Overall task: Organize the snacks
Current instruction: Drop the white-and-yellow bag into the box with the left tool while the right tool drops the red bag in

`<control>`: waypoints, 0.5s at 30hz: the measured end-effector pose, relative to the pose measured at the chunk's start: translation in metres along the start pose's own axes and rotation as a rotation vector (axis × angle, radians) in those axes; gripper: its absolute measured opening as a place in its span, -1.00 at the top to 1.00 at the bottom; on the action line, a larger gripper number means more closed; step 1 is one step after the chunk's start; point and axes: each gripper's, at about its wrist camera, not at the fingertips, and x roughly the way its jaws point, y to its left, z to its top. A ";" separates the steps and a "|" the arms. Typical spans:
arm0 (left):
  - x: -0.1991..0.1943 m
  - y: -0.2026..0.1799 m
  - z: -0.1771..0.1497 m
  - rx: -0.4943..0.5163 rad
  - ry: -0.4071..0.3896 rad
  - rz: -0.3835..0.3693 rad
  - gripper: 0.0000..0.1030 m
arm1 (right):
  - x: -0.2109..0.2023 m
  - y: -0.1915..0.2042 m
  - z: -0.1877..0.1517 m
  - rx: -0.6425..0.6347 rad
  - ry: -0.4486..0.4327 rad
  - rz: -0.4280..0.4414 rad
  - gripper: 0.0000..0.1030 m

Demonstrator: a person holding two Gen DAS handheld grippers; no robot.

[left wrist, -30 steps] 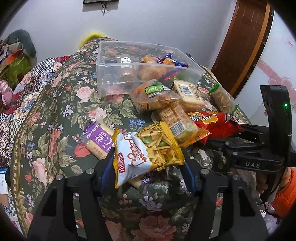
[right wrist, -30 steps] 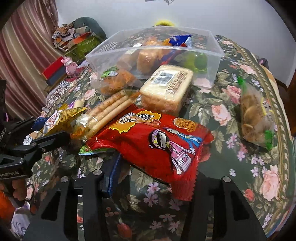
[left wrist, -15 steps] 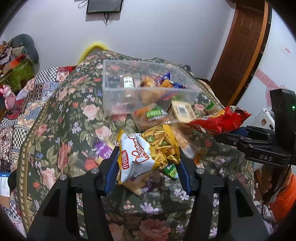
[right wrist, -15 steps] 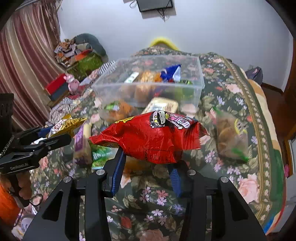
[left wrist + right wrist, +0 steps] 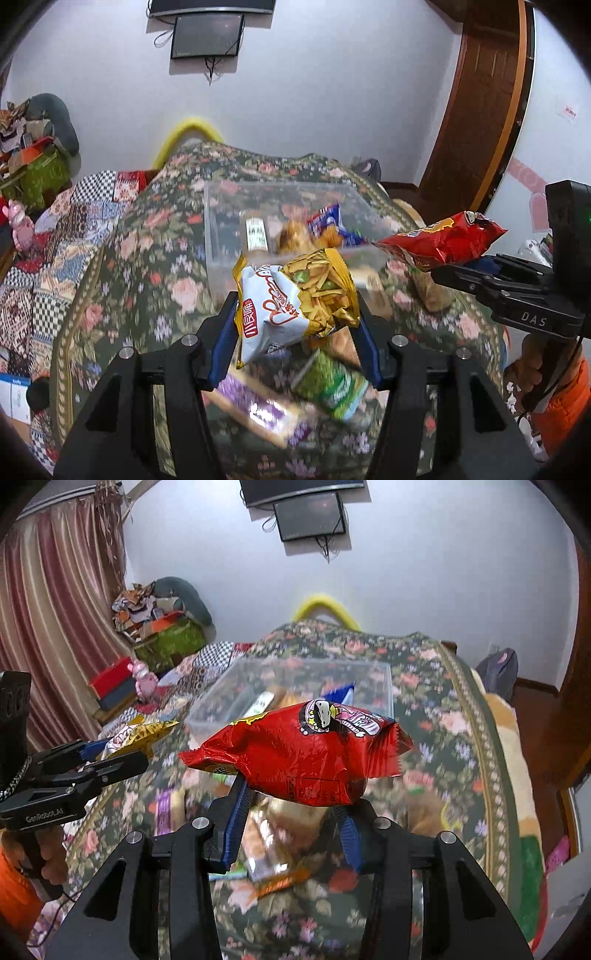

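Note:
My left gripper (image 5: 295,328) is shut on a white and yellow snack bag (image 5: 291,299) and holds it in the air above the table. My right gripper (image 5: 291,812) is shut on a red snack bag (image 5: 295,757), also lifted. The red bag (image 5: 443,242) and the right gripper (image 5: 480,275) show at the right of the left wrist view. The yellow bag (image 5: 136,734) and left gripper (image 5: 96,760) show at the left of the right wrist view. A clear plastic bin (image 5: 221,229) with several snacks stands behind both bags; it also shows in the right wrist view (image 5: 384,686).
Loose snack packs lie blurred on the floral tablecloth (image 5: 147,266) below the grippers: a green pack (image 5: 332,384), a purple pack (image 5: 258,406). A brown door (image 5: 480,92) is at the right, curtains (image 5: 55,609) and clutter at the left.
Both grippers have risen from the table with their bags, and the red bag has left the pile. The bin now sits lower and farther in both views.

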 end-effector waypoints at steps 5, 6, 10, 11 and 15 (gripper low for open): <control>0.012 0.002 0.023 0.005 -0.020 0.006 -0.09 | 0.007 -0.002 0.019 0.004 -0.028 -0.006 0.21; 0.014 0.002 0.027 0.007 -0.021 0.007 -0.09 | 0.010 -0.002 0.024 0.002 -0.032 -0.010 0.21; 0.028 0.004 0.040 0.020 -0.027 0.022 -0.09 | 0.021 -0.003 0.038 -0.008 -0.045 -0.024 0.21; 0.032 0.006 0.044 0.020 -0.026 0.023 -0.09 | 0.023 -0.003 0.041 -0.010 -0.047 -0.027 0.21; 0.053 0.014 0.056 0.005 -0.012 0.031 -0.09 | 0.039 -0.003 0.052 -0.020 -0.040 -0.031 0.21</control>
